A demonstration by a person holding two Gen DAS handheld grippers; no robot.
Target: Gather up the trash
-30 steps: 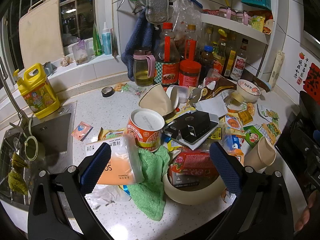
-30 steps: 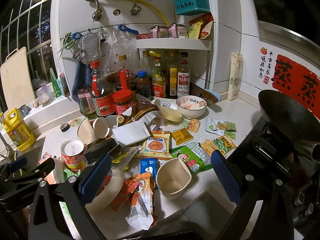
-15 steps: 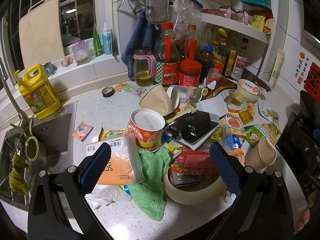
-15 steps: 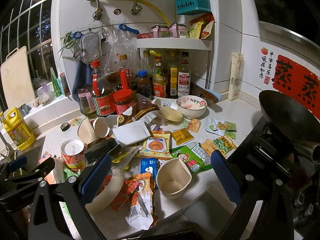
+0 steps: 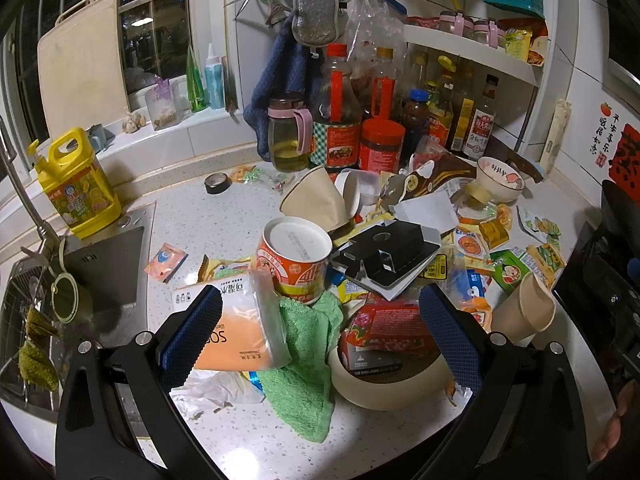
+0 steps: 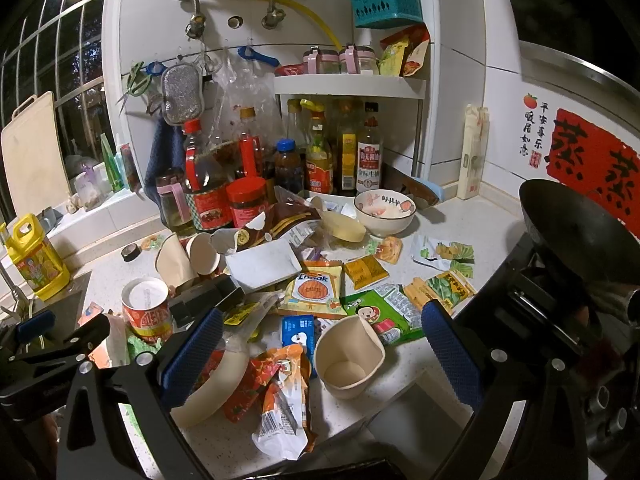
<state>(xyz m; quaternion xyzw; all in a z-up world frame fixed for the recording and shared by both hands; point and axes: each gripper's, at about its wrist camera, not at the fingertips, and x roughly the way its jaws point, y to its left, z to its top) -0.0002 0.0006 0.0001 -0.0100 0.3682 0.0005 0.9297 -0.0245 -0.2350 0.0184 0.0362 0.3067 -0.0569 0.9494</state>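
Trash covers the speckled counter (image 5: 224, 220). In the left wrist view, my left gripper (image 5: 320, 336) is open and empty above a green cloth (image 5: 308, 344), an orange wet-wipe pack (image 5: 236, 320), an upside-down noodle cup (image 5: 296, 256) and a beige bowl holding a red wrapper (image 5: 384, 360). In the right wrist view, my right gripper (image 6: 320, 356) is open and empty over a beige paper cup (image 6: 348, 356), with an orange snack wrapper (image 6: 280, 396) below and several snack packets (image 6: 316, 288) beyond. The left gripper (image 6: 52, 344) shows at the left edge there.
A sink (image 5: 72, 280) with a yellow detergent jug (image 5: 72, 184) lies left. Bottles and jars (image 5: 340, 128) line the back wall under a shelf (image 6: 352, 84). A ceramic bowl (image 6: 384, 208) stands at the back. A black wok (image 6: 580, 232) on the stove is at the right.
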